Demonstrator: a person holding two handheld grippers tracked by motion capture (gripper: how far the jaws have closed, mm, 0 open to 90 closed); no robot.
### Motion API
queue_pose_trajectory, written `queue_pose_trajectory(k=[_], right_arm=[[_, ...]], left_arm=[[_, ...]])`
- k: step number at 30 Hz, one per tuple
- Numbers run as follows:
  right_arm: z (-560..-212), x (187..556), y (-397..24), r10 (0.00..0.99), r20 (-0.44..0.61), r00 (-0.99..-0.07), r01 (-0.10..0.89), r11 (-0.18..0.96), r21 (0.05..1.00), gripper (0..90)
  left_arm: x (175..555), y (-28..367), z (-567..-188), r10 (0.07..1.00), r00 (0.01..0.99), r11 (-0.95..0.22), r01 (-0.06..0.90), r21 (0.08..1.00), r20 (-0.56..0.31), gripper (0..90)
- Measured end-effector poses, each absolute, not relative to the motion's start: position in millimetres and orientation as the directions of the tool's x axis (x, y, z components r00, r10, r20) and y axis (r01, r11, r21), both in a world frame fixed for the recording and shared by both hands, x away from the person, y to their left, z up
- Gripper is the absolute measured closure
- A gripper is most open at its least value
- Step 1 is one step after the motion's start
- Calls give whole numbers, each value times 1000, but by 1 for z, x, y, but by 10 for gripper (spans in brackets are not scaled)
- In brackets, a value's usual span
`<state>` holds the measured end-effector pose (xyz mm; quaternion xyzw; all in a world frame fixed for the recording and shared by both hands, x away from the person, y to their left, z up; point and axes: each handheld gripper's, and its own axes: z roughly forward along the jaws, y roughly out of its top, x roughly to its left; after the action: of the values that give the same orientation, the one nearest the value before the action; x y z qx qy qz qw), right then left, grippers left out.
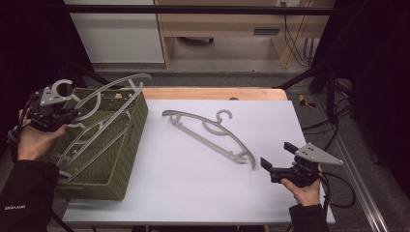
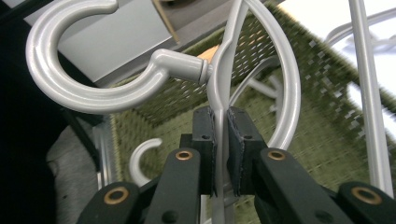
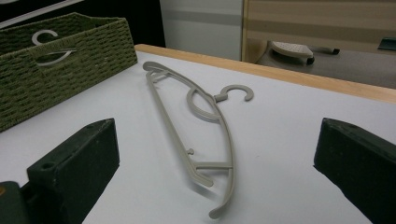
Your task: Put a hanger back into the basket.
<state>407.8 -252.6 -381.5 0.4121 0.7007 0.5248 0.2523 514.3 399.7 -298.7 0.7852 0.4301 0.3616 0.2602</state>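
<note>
My left gripper is clamped on a grey plastic hanger: in the left gripper view the two black pads pinch the thin neck of that hanger just below where its hook joins the body. In the high view I hold it over the near-left part of the green woven basket, tilted, its hook at the basket's left rim and its far arm rising past the back right corner. More grey hangers lie inside the basket beneath it, and a second hook shows low in the left gripper view. My right gripper sits low over the white tabletop at the near right, jaws spread wide with nothing between them. Another grey hanger lies flat on the white surface just ahead of those jaws, its hook pointing toward the table's far wooden edge, well apart from the basket.
</note>
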Motion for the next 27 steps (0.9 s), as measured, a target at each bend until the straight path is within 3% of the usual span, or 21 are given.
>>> queue_pose_trajectory(k=[27], right_arm=[[-388, 413, -248, 844, 73, -531, 334, 129, 934, 3]], left_arm=[[523, 433, -331, 878, 356, -473, 550, 688, 319, 823]])
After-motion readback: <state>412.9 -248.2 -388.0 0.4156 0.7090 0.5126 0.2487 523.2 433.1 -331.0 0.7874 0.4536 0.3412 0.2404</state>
